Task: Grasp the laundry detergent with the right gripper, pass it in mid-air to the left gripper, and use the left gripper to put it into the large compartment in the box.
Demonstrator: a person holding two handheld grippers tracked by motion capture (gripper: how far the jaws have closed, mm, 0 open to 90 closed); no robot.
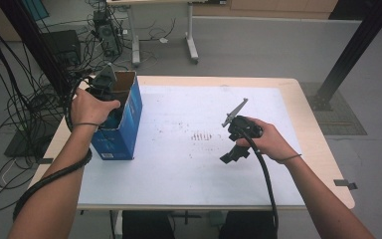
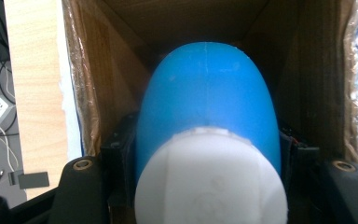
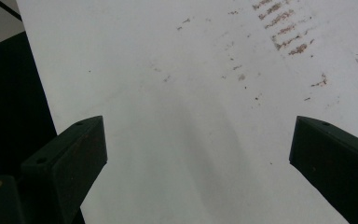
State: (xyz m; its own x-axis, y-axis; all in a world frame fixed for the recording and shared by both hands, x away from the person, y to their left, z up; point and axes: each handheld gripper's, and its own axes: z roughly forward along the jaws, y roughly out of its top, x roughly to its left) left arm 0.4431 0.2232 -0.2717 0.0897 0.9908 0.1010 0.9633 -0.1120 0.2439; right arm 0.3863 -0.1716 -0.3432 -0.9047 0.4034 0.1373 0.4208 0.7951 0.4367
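A person's left gripper point(image 1: 110, 99) reaches down into an open blue box point(image 1: 124, 130) standing at the left side of the tabletop point(image 1: 189, 164), its fingers point(image 2: 121, 154) clamped on a blue bottle point(image 2: 207, 107) with a white cap point(image 2: 209, 182). In the left gripper view the bottle sits squarely between the two fingers, cap toward the camera and rounded body pointing deeper into the box, with brown cardboard walls close on both sides of the fingers.

The risks from here look plain. The bottle's body is smooth and curved, and the fingers appear to grip it low on the shoulder near the cap, so it could slide forward out of the hold if the hand tilts or jerks. The box is tall, narrow and apparently light; a finger or the bottle catching the cardboard rim or a wall could drag or tip the whole box, since nothing steadies it. Whether the bottle rests on the box floor cannot be told.

The right gripper point(image 1: 235, 144) hangs over the bare white middle of the tabletop, well apart from the box, its fingers point(image 3: 74, 158) spread wide with nothing between them, only stained white surface ahead.
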